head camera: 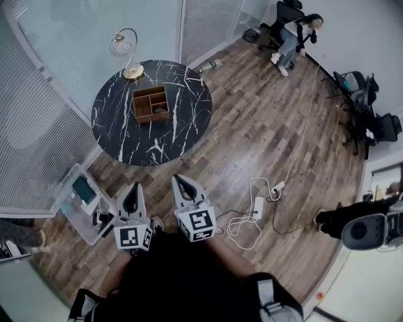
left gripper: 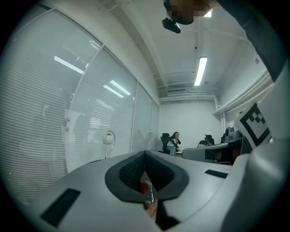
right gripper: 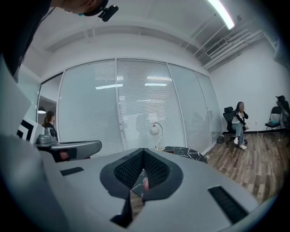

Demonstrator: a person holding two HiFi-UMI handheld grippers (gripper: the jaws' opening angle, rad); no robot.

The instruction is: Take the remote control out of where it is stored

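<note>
As I stand on the plank floor (head camera: 264, 138) of a room walled in glass and blinds, black-and-white square markers (head camera: 133, 238) show on my left tool (head camera: 135, 187) and right tool (head camera: 180, 178), held side by side well short of the round black veined bench (head camera: 116, 122). On it sit a globe lamp (head camera: 124, 49) and a wooden box (head camera: 142, 105), with a small dark shape, seemingly the remote control (head camera: 160, 111), lying in its near right compartment. Both tools' jaws are pressed together, empty.

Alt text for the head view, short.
Top-down: the left gripper and right gripper, both shut and empty, point toward a round black marble table carrying a wooden divided box and a lamp. A person sits in a chair far off.
</note>
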